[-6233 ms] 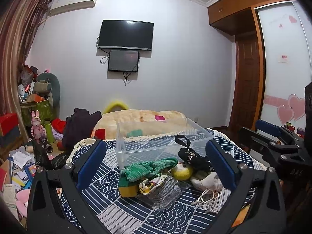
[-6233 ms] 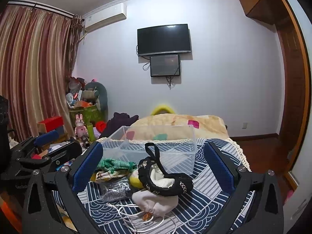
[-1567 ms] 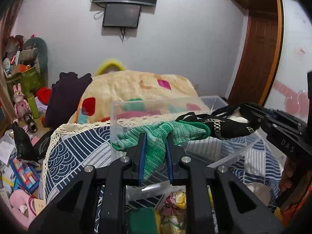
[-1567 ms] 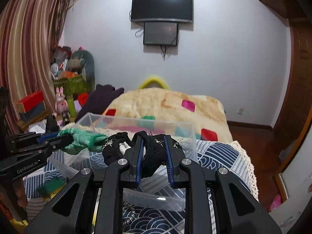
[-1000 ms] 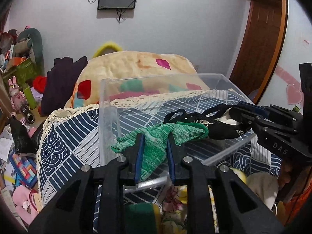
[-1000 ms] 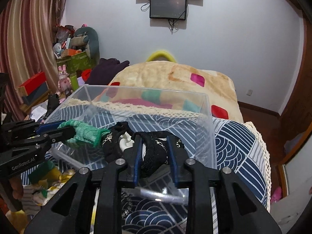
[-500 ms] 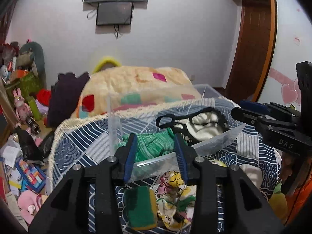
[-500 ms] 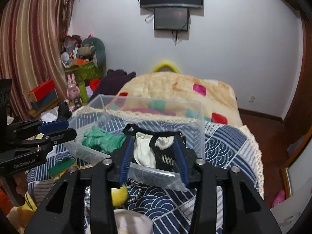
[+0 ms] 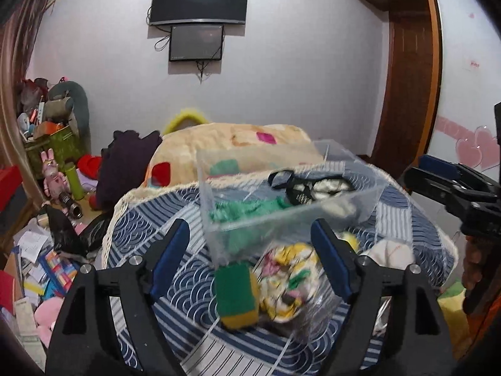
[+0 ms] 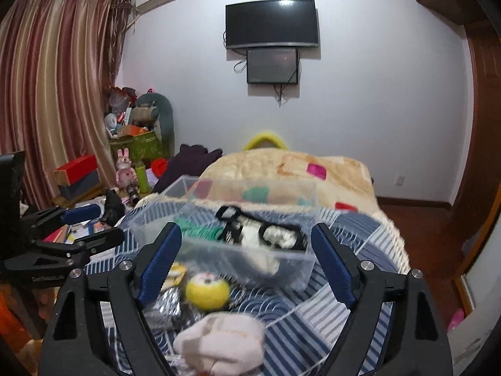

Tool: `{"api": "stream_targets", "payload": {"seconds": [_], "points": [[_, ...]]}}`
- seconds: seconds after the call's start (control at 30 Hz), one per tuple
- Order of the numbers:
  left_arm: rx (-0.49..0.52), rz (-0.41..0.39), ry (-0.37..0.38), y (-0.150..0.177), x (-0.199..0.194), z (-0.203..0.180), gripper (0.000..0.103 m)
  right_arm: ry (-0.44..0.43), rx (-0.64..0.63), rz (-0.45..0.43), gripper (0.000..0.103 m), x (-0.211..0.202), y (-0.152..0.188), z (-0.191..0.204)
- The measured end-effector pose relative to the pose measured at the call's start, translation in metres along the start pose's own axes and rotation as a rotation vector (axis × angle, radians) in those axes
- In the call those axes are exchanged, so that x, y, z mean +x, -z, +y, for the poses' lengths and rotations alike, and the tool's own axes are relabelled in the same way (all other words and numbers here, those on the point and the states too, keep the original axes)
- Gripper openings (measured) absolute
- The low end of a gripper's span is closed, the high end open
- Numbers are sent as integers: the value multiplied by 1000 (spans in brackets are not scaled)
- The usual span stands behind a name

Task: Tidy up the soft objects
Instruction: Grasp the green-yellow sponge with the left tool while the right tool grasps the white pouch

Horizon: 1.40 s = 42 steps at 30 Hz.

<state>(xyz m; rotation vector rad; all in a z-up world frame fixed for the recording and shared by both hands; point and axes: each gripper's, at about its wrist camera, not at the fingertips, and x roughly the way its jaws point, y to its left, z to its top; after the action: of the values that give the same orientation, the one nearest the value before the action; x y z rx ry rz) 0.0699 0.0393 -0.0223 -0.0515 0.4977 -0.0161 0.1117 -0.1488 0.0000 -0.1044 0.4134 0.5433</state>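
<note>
A clear plastic bin (image 9: pixel 316 211) (image 10: pixel 250 260) stands on the blue patterned bedspread. A green knitted cloth (image 9: pixel 247 210) (image 10: pixel 200 230) and a black-and-white pouch (image 9: pixel 313 188) (image 10: pixel 266 232) lie inside it. In front of the bin lie a green-and-yellow sponge (image 9: pixel 236 291), a flowery cloth (image 9: pixel 291 282), a yellow ball (image 10: pixel 208 291) and a cream pouch (image 10: pixel 219 338). My left gripper (image 9: pixel 250 260) is open and empty, pulled back above the sponge. My right gripper (image 10: pixel 244 260) is open and empty, above the ball.
A beige quilt (image 9: pixel 238 141) with coloured patches lies behind the bin. A dark purple cushion (image 9: pixel 125 159) sits at its left. The floor at left is cluttered with papers, boxes and toys (image 9: pixel 53 181). A wooden door (image 9: pixel 407 94) is at right.
Both grippers held the cloth and pouch over the bin, then opened and let them drop inside. Both have since opened wider and drawn back from the bin.
</note>
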Motion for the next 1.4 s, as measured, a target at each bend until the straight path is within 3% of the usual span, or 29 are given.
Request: {"api": "stream_targets", "payload": {"seconds": [0.5, 0.67, 0.77, 0.83, 0.9, 0.97, 1.1, 1.4], "points": [[-55, 135, -68, 55, 30, 25, 80, -5, 14, 187, 83, 21, 61, 6], [-90, 136, -75, 61, 37, 31, 80, -16, 34, 210, 83, 22, 72, 2], [-87, 124, -69, 62, 38, 28, 70, -28, 39, 218, 82, 21, 74, 2], [-72, 134, -48, 63, 40, 22, 61, -44, 43, 220, 75, 20, 75, 2], [-63, 145, -24, 63, 43, 19, 48, -81, 45, 232, 57, 20, 75, 3], [-59, 155, 3, 64, 44, 15, 35, -96, 48, 236, 50, 20, 74, 6], [-49, 147, 4, 66, 40, 12, 34, -100, 38, 231, 31, 17, 73, 9], [-58, 63, -13, 50, 9, 18, 34, -66, 78, 174, 26, 3, 63, -7]]}}
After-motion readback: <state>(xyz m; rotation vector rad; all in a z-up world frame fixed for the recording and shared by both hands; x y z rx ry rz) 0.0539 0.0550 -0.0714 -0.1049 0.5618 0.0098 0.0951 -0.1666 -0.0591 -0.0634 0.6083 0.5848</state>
